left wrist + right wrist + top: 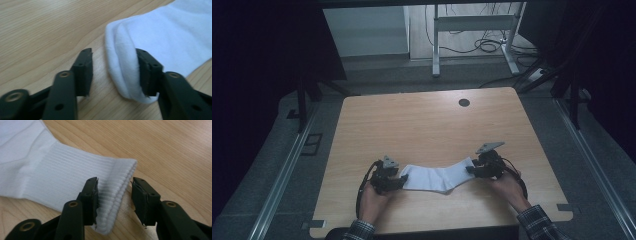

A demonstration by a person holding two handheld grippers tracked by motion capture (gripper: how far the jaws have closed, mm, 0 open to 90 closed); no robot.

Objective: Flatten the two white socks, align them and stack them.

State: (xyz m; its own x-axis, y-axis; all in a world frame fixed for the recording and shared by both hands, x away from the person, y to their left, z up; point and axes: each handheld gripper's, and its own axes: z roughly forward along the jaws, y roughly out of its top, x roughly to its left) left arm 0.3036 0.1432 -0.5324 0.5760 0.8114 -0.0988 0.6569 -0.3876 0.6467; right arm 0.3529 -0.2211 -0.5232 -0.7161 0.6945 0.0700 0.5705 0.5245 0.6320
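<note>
Your forearms come in at the bottom of the high view, one gripper in each hand, with a white sock (439, 177) stretched flat between them on the table (422, 120), in the lower middle of the frame.

Your left gripper (398, 183) sits at the sock's toe end. In the left gripper view its jaws stand apart: one jaw rests against the rounded toe (120, 70), the other is clear of it on bare wood, so nothing is pinched. Your right gripper (472, 169) is at the cuff. In the right gripper view the ribbed cuff (117, 187) lies between the jaws, with the jaw at the right of the frame standing off the fabric, so that grip looks released too.

With both ends let go and the sock lying straight, you seem to have laid it out flat, each gripper placed at an end to keep it stretched lengthwise.
</note>
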